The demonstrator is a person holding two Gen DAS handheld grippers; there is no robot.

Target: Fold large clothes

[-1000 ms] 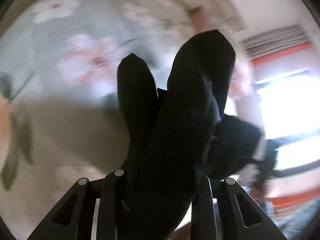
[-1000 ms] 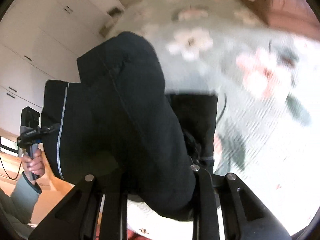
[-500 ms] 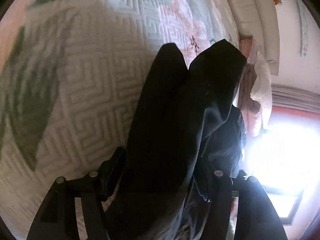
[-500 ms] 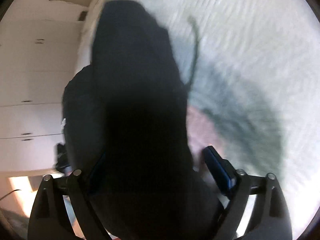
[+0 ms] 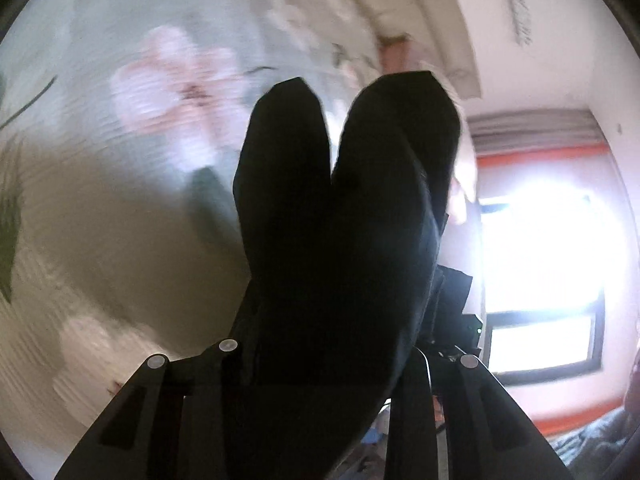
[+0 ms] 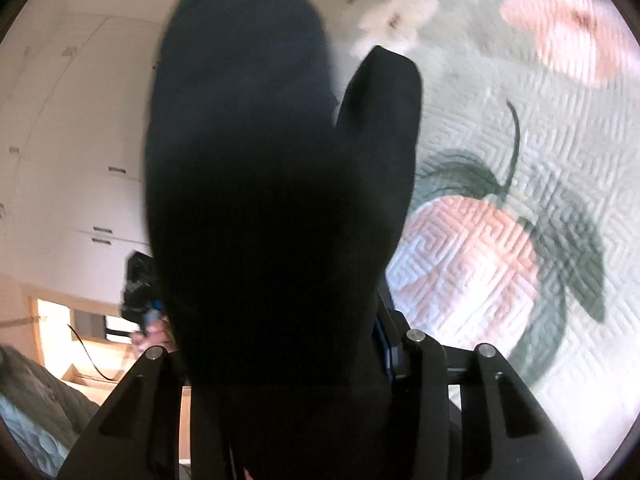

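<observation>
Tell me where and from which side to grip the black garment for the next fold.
Probably grip the black garment at the bunched edges each hand-held gripper, left and right, already has fabric between its fingers. Come from above the floral bedspread, since the cloth hangs in front of both cameras and hides its other edges.
</observation>
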